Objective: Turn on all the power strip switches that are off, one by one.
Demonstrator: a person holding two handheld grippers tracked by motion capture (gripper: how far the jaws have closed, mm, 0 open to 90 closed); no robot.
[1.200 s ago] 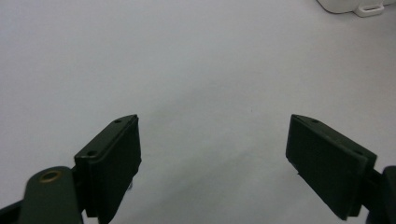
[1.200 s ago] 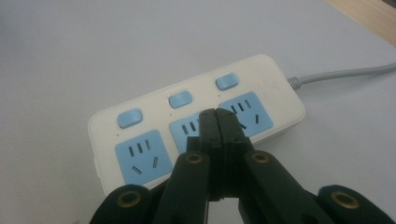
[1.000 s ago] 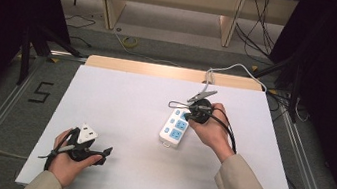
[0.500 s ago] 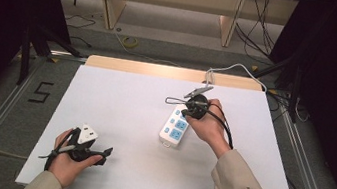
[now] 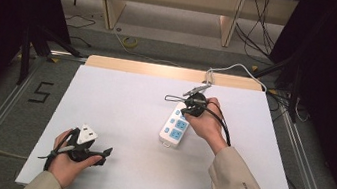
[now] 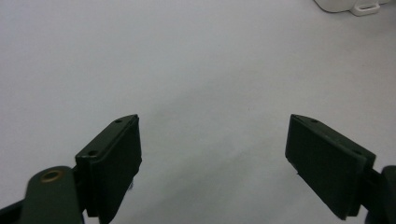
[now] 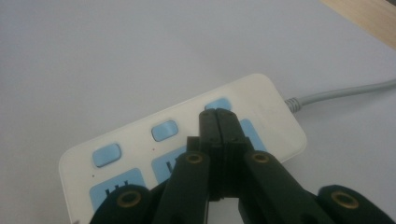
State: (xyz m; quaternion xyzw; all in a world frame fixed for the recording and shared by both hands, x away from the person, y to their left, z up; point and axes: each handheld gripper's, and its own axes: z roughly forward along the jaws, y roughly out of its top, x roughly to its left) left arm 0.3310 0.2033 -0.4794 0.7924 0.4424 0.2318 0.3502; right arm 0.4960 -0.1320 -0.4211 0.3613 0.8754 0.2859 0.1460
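A white power strip [image 5: 176, 124] is laid mid-right on the white surface [image 5: 119, 107]. The closed, empty right claw [image 7: 218, 114] is held over its far end, possibly touching. The left claw [image 6: 212, 163] is held open near the front edge.

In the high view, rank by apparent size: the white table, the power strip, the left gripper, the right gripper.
1. White table, by far the largest.
2. Power strip.
3. Left gripper and right gripper: they look alike, each partly hidden by its hand, so I won't rank them.
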